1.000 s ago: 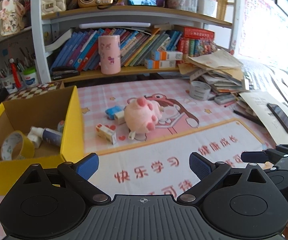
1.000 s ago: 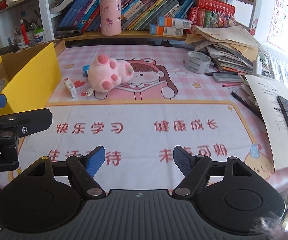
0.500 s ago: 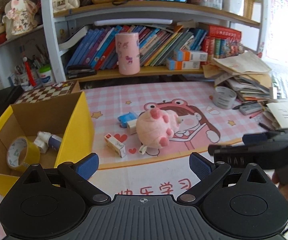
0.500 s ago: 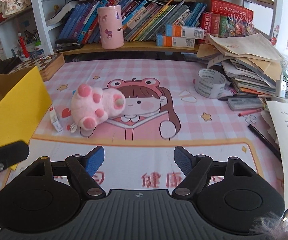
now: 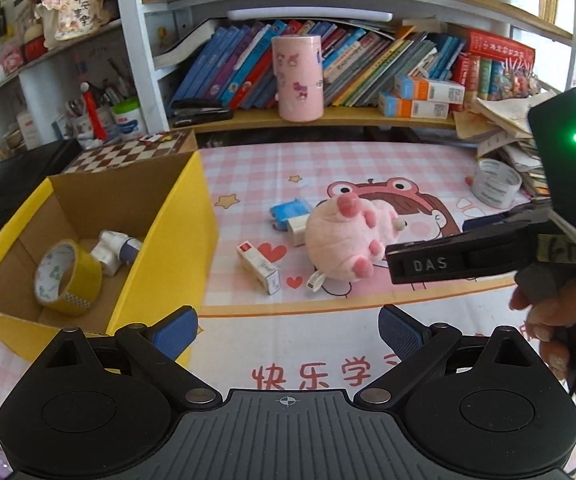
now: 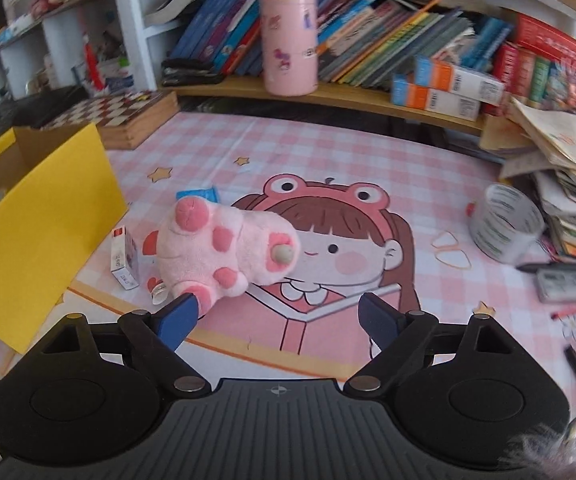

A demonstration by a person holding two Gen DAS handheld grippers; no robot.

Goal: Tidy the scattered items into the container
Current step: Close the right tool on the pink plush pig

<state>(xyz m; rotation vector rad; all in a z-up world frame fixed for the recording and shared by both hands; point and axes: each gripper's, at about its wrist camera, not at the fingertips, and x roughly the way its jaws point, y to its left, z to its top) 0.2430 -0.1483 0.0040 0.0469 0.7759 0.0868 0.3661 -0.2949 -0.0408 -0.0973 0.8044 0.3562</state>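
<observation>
Pink plush toy (image 6: 224,248) lay on the desk mat at the yellow box's (image 6: 44,216) three o'clock, as the right gripper (image 6: 276,320), empty jaws just widening, approached; next, straddling and closing; left gripper (image 5: 288,328) gaped, empty.

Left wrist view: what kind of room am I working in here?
Probably a child's study desk at home: a bookshelf crammed with books, a cartoon desk mat, and a pen holder with stationery.

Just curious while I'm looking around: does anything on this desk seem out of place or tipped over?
Yes. A pink plush toy lies upended on the mat, feet in the air, with small boxes strewn beside it, outside the yellow box.
</observation>
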